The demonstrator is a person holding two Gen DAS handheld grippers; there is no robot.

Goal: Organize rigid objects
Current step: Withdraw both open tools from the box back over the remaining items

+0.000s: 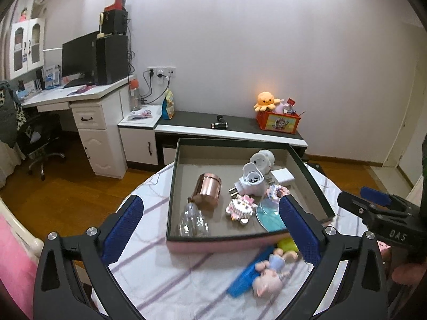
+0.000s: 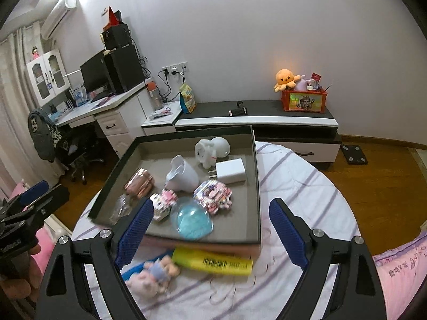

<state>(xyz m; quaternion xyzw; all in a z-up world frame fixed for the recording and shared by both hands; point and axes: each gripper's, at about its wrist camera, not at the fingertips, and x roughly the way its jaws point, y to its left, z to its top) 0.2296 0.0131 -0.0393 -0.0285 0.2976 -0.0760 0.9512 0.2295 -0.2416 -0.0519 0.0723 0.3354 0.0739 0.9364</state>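
Observation:
A dark-rimmed box (image 1: 170, 192) sits on the round striped table (image 1: 165, 274). It holds a copper canister (image 1: 206, 190), a clear bottle (image 1: 192, 220), white plug-in devices (image 1: 252, 182), a white charger (image 2: 230, 172), bead toys (image 1: 241, 208) and a blue dome (image 2: 192, 221). In front of the box lie a yellow tube (image 2: 213, 262), a pink plush pig (image 2: 149, 277) and a blue flat piece (image 1: 245, 277). My left gripper (image 1: 210, 202) hovers open above the box's near edge, holding nothing. My right gripper (image 2: 211, 204) is beside it, also open and holding nothing.
Behind the table runs a low dark-topped cabinet (image 1: 234, 129) with an orange crate (image 1: 279, 122) and an octopus plush. A white desk (image 1: 80, 96) with a monitor and an office chair (image 1: 40, 138) stand at the left. Pink bedding (image 2: 400, 272) borders the table's right side.

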